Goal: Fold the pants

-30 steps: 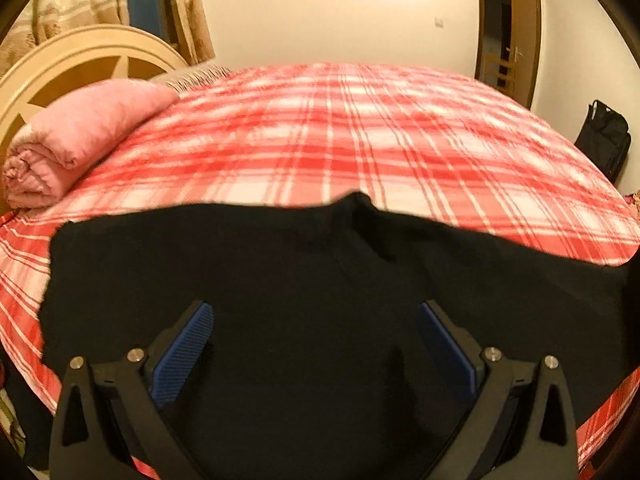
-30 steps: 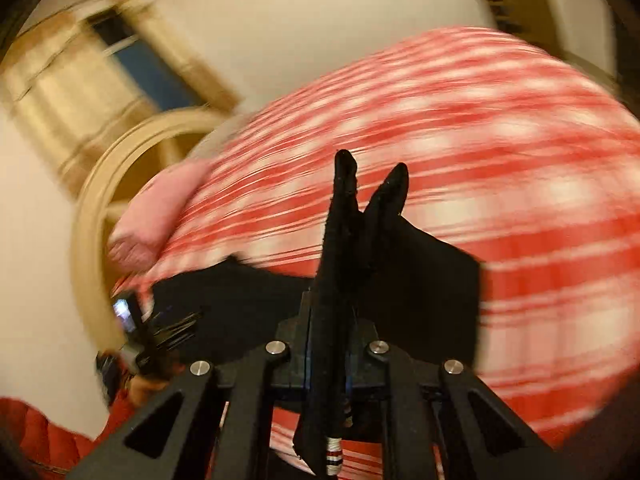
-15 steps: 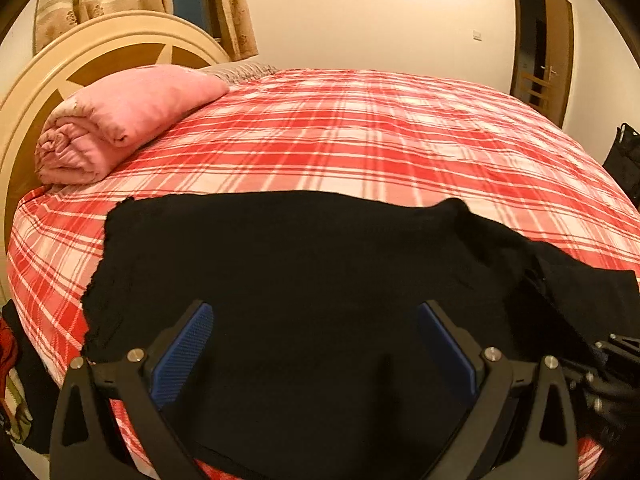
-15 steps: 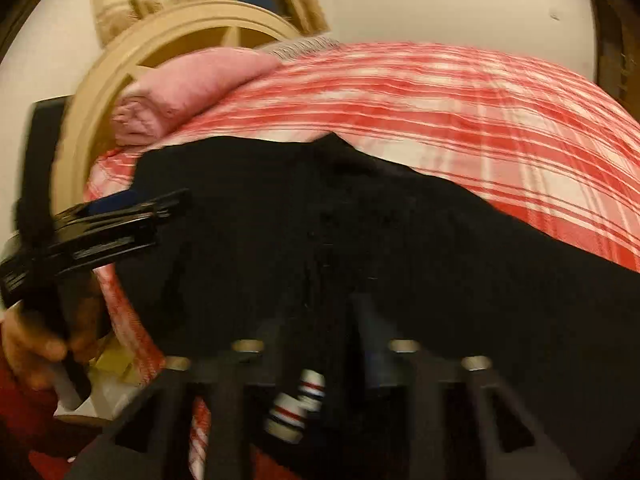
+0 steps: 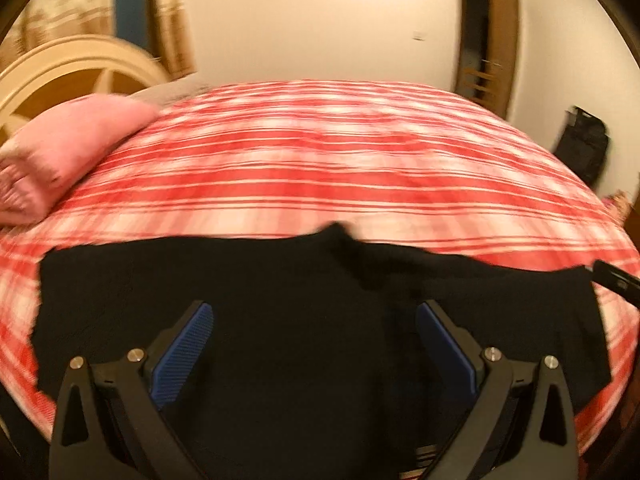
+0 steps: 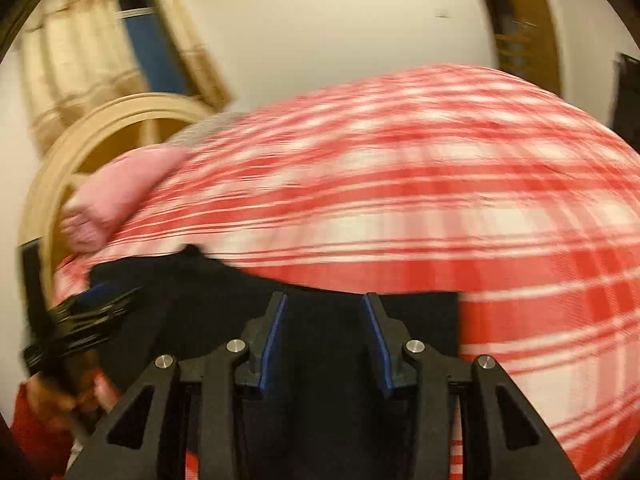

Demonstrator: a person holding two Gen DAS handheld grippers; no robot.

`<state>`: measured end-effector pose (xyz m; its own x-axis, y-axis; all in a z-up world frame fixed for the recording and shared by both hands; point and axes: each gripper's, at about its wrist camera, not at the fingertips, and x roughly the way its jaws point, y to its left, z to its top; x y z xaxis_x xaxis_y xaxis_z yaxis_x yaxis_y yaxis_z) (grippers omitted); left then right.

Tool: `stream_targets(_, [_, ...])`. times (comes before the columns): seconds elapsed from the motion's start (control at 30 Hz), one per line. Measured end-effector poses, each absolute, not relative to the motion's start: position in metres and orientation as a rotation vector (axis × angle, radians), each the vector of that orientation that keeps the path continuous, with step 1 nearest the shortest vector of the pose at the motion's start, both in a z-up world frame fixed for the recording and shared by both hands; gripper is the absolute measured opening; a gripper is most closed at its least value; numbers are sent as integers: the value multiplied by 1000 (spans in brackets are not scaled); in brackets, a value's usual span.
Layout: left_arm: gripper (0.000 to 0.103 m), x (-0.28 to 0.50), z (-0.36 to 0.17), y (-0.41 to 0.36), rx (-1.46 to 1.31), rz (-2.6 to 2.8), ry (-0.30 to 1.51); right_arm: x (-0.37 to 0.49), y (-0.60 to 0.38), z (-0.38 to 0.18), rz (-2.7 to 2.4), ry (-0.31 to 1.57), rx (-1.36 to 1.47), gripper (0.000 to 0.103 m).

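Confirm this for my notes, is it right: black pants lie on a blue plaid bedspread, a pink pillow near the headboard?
Not quite: the bedspread is red and white plaid, as the left wrist view shows. The black pants do lie on it, the pink pillow near the headboard.

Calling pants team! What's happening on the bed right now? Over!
Left gripper open, empty. Right gripper open, jaws just closing partway, nothing between. Black pants flat on plaid bedspread. Nothing blocking.

Black pants (image 5: 280, 320) lie spread flat across the lower half of the left-wrist frame, a small peak rising from their upper edge at centre.
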<state>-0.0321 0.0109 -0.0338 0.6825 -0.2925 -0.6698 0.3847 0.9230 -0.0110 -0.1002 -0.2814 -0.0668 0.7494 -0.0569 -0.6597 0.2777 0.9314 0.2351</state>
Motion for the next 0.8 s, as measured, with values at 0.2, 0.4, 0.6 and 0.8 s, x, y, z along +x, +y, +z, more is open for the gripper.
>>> stream_targets(0.2, [103, -45, -57, -36, 211, -424, 783, -83, -296, -96, -287, 760, 289, 41])
stream_targets(0.4, [103, -40, -74, -34, 203, -396, 883, -81, -272, -94, -318, 784, 154, 56])
stream_targets(0.6, [103, -43, -65, -24, 245, -350, 859, -87, -241, -57, -269, 669, 121, 56])
stream_targets(0.8, [103, -30, -52, 7, 223, -255, 824, -53, -179, -68, -94, 711, 83, 56])
